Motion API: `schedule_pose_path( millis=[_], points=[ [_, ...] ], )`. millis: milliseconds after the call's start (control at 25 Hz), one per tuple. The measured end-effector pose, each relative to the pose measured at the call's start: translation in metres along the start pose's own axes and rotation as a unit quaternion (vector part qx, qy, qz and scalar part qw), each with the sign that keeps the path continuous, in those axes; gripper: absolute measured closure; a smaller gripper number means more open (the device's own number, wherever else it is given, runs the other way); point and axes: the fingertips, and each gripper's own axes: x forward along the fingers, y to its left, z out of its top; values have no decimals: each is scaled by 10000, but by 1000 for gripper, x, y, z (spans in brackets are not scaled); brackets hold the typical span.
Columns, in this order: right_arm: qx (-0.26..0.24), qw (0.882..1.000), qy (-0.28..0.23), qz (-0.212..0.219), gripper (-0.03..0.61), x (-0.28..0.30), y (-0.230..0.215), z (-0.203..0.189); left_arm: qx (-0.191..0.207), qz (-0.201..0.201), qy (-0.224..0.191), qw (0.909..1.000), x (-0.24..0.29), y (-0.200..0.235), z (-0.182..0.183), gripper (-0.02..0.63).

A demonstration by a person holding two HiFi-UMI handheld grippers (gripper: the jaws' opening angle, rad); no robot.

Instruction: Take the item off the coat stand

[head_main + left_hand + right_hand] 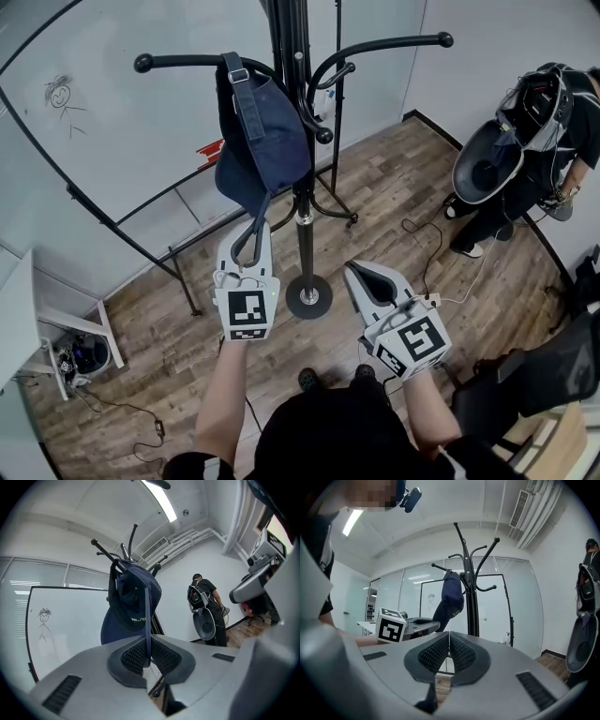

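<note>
A navy cap (262,141) hangs by its back strap from a black arm of the coat stand (302,187). Its brim points down. My left gripper (251,232) reaches up under it and is shut on the brim's thin edge. In the left gripper view the brim runs from the cap (133,606) down between the ribbed pads of that gripper (146,653). My right gripper (361,272) is lower and to the right of the pole, shut with nothing between its jaws (449,648). From there the cap (452,597) and the stand (471,602) show ahead.
The stand's round base (308,296) rests on the wood floor between my grippers. A whiteboard on a wheeled frame (112,122) stands behind the stand. A person with a backpack (534,131) stands at the right. A white table (19,319) is at the left, and cables lie on the floor.
</note>
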Motion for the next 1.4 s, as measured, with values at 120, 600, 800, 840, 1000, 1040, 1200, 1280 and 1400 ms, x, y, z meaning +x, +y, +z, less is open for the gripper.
schedule_pose_path(
  millis=[120,600,800,840,1000,1040,1200,1280,1400],
  points=[
    [16,10000,-3,-11,548,-1,-1,-1,64,6,-10,10000,-1,0,1,583],
    [27,10000,-28,69,548,2,0,0,239,313,-84,9992,-11,10,6,584],
    [24,9999,-36,102,548,7,5,5,254,487,-150,9984,-16,25,12,584],
    [23,9999,-43,111,548,6,5,5,280,510,-157,9982,-17,26,13,584],
    [35,9998,-81,162,548,6,6,4,414,600,-147,9972,-22,29,16,584],
    [43,9998,-88,175,548,6,6,4,448,626,-138,9969,-23,30,16,584],
    [66,9996,-104,241,548,9,9,3,569,717,-131,9957,-28,35,18,584],
    [71,9996,-106,270,548,10,10,1,635,766,-130,9950,-30,38,19,584],
    [78,9995,-99,296,548,11,11,-1,690,834,-135,9940,-34,41,20,584]
  ],
)
